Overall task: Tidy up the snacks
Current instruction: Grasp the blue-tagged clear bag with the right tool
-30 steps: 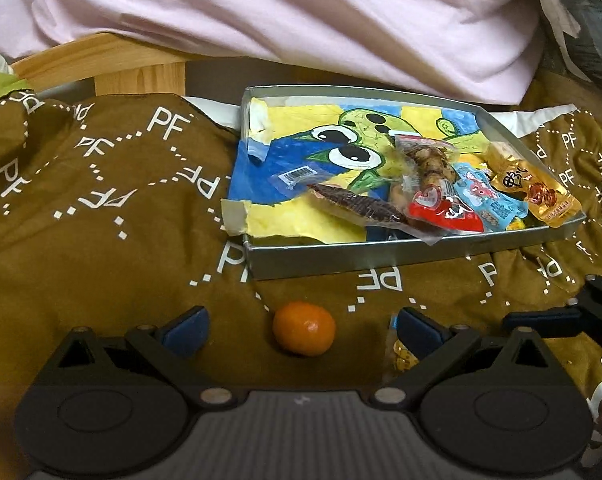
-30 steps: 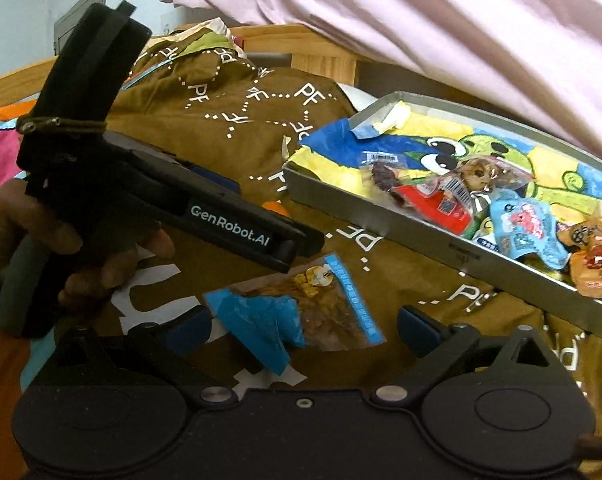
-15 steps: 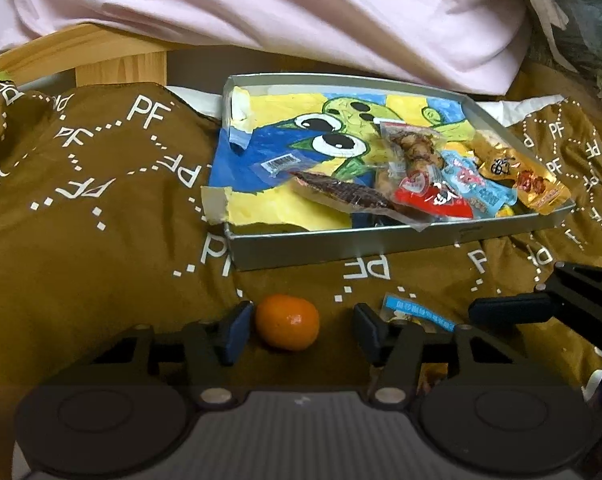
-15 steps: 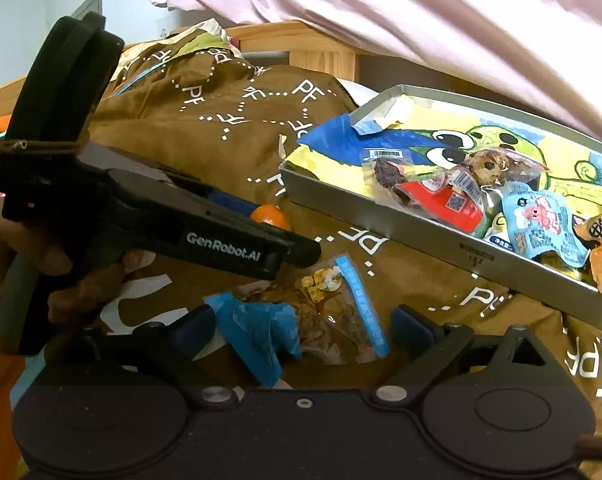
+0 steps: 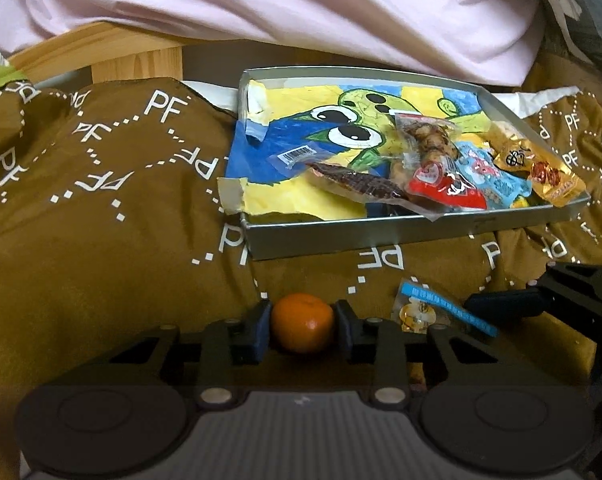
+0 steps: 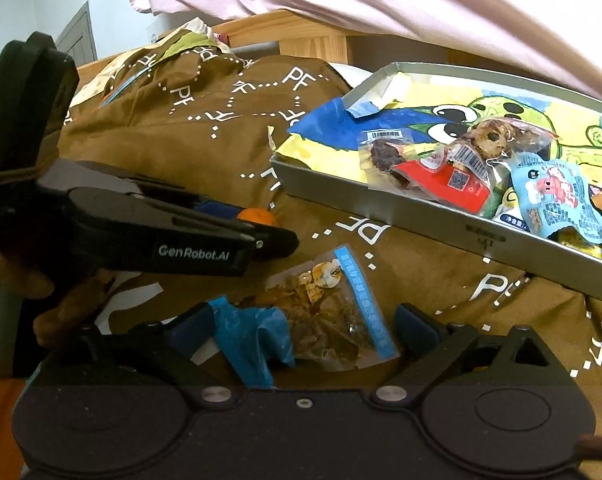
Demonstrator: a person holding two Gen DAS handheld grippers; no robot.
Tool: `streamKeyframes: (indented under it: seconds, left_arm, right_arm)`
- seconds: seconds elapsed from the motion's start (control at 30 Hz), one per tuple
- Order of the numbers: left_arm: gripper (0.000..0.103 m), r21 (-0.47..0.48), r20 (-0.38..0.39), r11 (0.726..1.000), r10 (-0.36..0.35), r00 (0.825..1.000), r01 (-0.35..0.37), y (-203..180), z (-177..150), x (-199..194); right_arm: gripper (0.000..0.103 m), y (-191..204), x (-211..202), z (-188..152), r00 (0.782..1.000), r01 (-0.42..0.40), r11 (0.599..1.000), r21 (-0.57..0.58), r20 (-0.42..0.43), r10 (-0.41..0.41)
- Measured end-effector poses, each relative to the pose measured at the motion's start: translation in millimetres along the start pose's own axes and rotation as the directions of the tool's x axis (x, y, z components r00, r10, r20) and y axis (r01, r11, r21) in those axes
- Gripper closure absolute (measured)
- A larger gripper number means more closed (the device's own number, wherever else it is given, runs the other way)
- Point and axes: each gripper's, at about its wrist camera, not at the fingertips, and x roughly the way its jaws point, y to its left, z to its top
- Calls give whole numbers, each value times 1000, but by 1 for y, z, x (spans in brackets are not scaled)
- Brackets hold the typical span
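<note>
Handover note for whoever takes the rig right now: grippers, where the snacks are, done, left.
Left gripper: fingers closing on the orange, pads at both its sides; it sits on the brown cloth.
Right gripper: open, fingers on either side of the blue-edged snack packet on the cloth, not gripping.
Tray: several packets piled at its right end.
Done: those packets are in.
Left: lift the orange into the tray, then the packet.

Indoor lighting is dim and warm. Fisheye distortion bends both views, with dark vignetting at the corners. Detail is slightly soft throughout.
</note>
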Motion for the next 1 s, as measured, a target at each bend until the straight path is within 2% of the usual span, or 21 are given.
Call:
streamKeyframes:
  seconds: [0.43, 0.7, 1.0]
  left_arm:
    - [68, -59, -49, 996, 62, 997, -65, -9, -1, -10]
    - [69, -76, -73, 994, 76, 994, -82, -15, -1, -17]
    - [69, -147, -93, 986, 61, 994, -75, -18, -5, -33]
  right_arm:
    - [35, 13, -5, -2, 1000, 20, 998, -64, -1, -20]
    - [43, 18, -11, -5, 999, 37, 996, -83, 21, -35]
    - [52, 32, -21, -10, 995, 88, 987, -135, 67, -80]
